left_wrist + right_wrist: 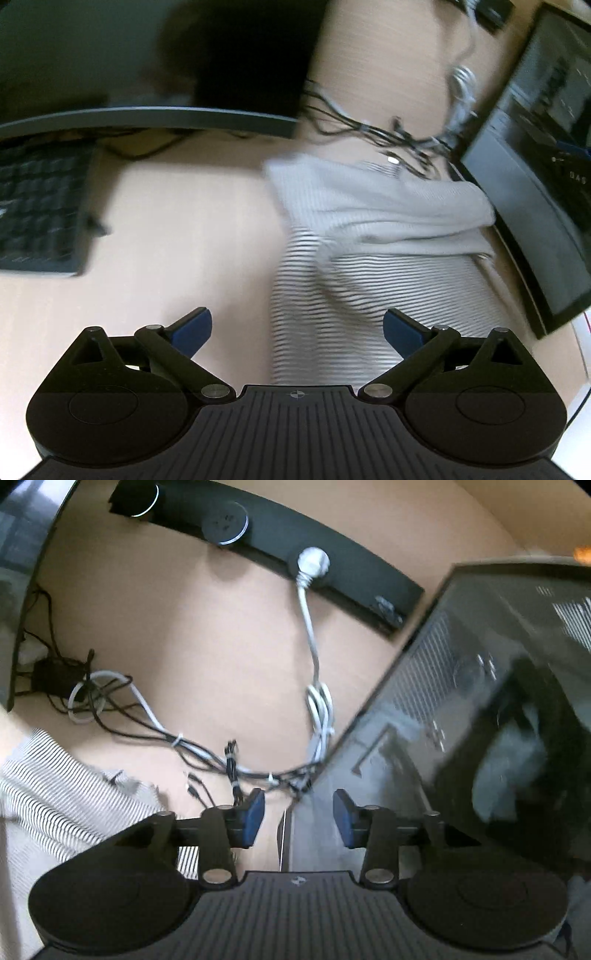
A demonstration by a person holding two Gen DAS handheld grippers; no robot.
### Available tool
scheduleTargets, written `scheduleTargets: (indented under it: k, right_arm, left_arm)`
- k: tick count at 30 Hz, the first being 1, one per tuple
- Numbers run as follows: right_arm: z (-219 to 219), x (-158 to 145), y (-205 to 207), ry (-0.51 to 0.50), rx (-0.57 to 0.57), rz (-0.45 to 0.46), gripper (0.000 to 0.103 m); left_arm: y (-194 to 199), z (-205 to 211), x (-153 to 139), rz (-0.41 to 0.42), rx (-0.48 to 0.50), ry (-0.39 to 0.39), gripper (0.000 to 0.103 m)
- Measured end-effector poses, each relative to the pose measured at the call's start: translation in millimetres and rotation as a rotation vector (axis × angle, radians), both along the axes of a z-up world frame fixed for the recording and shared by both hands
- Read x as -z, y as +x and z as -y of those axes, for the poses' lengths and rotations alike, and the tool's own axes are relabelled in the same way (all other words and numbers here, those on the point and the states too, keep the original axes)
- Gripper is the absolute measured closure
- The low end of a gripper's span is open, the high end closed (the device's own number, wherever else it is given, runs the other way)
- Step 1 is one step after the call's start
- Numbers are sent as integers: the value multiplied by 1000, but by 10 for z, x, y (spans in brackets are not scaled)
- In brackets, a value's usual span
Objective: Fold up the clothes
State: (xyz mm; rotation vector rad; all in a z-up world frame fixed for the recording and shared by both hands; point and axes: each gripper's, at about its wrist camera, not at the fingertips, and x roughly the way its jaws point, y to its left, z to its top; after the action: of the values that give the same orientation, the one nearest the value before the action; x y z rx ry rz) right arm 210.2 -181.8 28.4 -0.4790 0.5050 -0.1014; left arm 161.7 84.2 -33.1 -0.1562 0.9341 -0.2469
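While both claws gape empty, left claw [297, 328] wide, right claw [299, 818] narrower, one striped garment [354, 266] on one desk [177, 229], one keyboard [40, 206].

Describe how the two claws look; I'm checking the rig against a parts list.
The left claw and right claw look alike: black linkage arms with silver pivot pins, blue finger pads, round black housings, and a ribbed dark grey base bearing a small crosshair mark. No cables or sleeves show.
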Motion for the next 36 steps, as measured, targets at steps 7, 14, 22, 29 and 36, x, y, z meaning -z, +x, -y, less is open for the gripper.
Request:
scheduleTargets:
  k: [7,14,22,29,36]
  right_arm:
    - [98,131,219,403,-19,-156,61]
    - [272,996,809,535,183,-302,72]
    - [449,823,432,660,116,-231,91]
    - [329,1019,321,519,156,-221,66]
    - [219,986,49,643,18,-243,57]
  left_arm:
    - [149,509,-10,73,132,-21,1]
    - [367,684,-133,218,152,-36,1]
    - [527,692,-136,210,137,-65,1]
    - [719,817,234,149,129,-23,0]
    - [651,757,392,172,155,93,1]
